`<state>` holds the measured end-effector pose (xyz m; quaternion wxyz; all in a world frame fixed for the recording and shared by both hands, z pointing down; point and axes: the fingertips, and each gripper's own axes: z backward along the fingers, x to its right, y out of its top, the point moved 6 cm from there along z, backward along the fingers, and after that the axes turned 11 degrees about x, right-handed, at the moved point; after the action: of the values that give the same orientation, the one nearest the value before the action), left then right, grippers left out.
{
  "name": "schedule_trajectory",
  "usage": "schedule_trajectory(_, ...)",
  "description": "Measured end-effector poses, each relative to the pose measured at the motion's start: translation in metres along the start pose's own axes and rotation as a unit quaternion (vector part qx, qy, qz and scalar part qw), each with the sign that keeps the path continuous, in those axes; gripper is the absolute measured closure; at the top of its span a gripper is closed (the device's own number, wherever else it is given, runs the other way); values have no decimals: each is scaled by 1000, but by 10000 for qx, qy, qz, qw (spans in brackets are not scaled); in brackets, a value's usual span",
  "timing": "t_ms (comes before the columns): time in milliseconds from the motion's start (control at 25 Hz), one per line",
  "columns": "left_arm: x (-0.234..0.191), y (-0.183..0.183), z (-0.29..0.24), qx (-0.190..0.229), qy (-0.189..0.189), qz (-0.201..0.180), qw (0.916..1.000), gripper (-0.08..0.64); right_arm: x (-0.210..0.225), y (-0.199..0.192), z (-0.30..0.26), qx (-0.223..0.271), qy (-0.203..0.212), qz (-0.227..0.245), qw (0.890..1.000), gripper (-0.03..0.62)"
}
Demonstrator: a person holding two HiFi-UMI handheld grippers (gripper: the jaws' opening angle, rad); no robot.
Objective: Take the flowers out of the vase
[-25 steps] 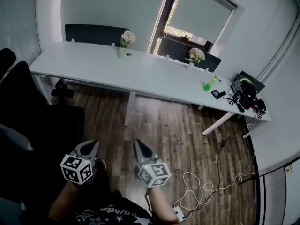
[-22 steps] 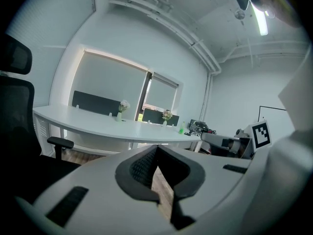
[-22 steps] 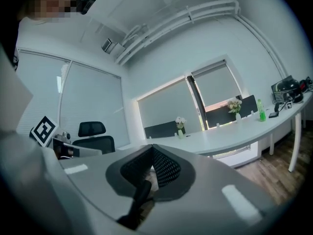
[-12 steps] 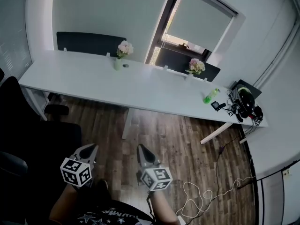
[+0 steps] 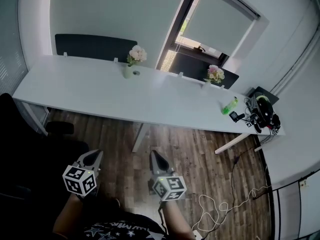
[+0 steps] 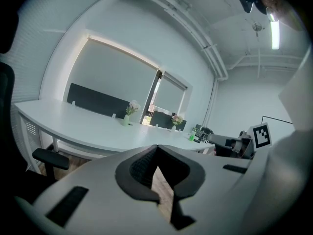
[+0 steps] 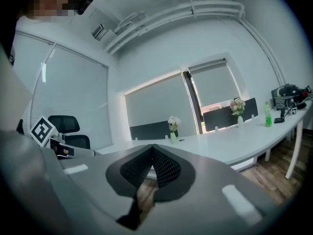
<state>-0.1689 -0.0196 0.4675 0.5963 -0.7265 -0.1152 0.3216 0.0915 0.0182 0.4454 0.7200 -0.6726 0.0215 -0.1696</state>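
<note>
No readable txt or nos. Black-and-white square code patterns, no letters, on cubes of left gripper [image 5: 95,155] & right gripper [image 5: 155,155]. Black star-print shirt [image 5: 117,231]: print illegible.

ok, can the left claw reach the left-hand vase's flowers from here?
Probably not yet: the left claw, shut, is over the floor, short of the table; the flowers stand at its far edge.

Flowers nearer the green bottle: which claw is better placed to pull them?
Right, probably: the right claw is nearer the flowers; the left claw would cross it. Both shut, far from the desk.
</note>
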Motion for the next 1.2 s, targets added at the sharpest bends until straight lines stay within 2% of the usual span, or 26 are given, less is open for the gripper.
schedule_trajectory(120, -11, 9, -12, 55, -161, -112, 9998, 552, -3, 2, -14, 134, -151, 143, 9997, 591)
schedule_trajectory(320, -20, 20, -25, 138, -297, -224, 9992, 552, -6, -1, -25, 53, -132, 221, 9997, 591)
schedule_trajectory(680, -37, 15, -50, 81, -165, -181, 9997, 552, 15, -12, -54, 49, -211, 122, 9997, 591)
schedule_trajectory(800, -48, 15, -62, 120, -11, -157, 9998, 552, 21, -21, -78, -28, -16, 76, 10000, 591)
schedule_trajectory(1000, -63, 29, -94, 197, 202, -162, 9995, 552, 34, -12, -132, 19, 342, 97, 9994, 591)
schedule_trajectory(1200, -75, 33, -133, 97, 351, -141, 9992, 552, 55, -15, -175, -113, 660, 113, 9977, 591)
